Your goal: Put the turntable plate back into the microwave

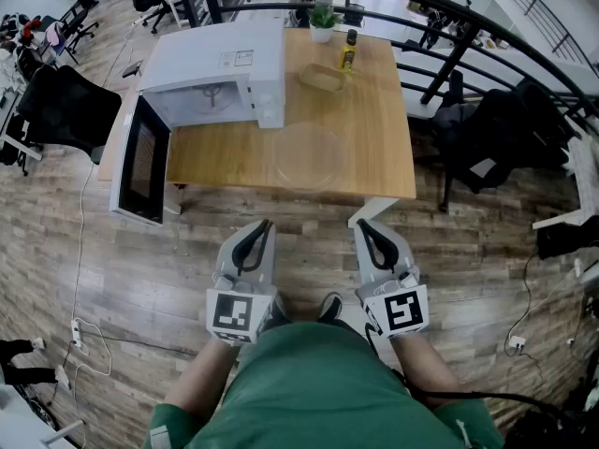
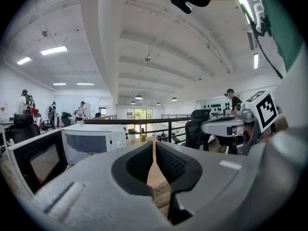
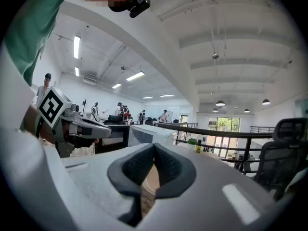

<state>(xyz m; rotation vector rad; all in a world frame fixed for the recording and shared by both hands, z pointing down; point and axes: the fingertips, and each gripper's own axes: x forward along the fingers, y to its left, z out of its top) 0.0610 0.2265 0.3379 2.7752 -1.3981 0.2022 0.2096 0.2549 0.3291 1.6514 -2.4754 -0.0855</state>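
Note:
The white microwave [image 1: 217, 71] stands at the back left of the wooden table [image 1: 374, 138], its door [image 1: 140, 162] swung wide open over the table's left edge. The clear glass turntable plate [image 1: 309, 157] lies flat on the table to the right of the microwave, near the front edge. Both grippers hang over the floor in front of the table, well short of the plate. My left gripper [image 1: 261, 224] is shut with nothing in it, and so is my right gripper [image 1: 364, 225]. In the left gripper view the jaws [image 2: 154, 148] meet, with the microwave [image 2: 91, 141] beyond.
A potted plant [image 1: 321, 17], a small yellow bottle [image 1: 348, 50] and a shallow wooden dish [image 1: 323, 78] stand at the table's back. Black office chairs flank the table on the left [image 1: 65, 106] and the right [image 1: 496, 129]. A black railing [image 1: 421, 3] runs behind. Cables and a power strip [image 1: 80, 330] lie on the floor.

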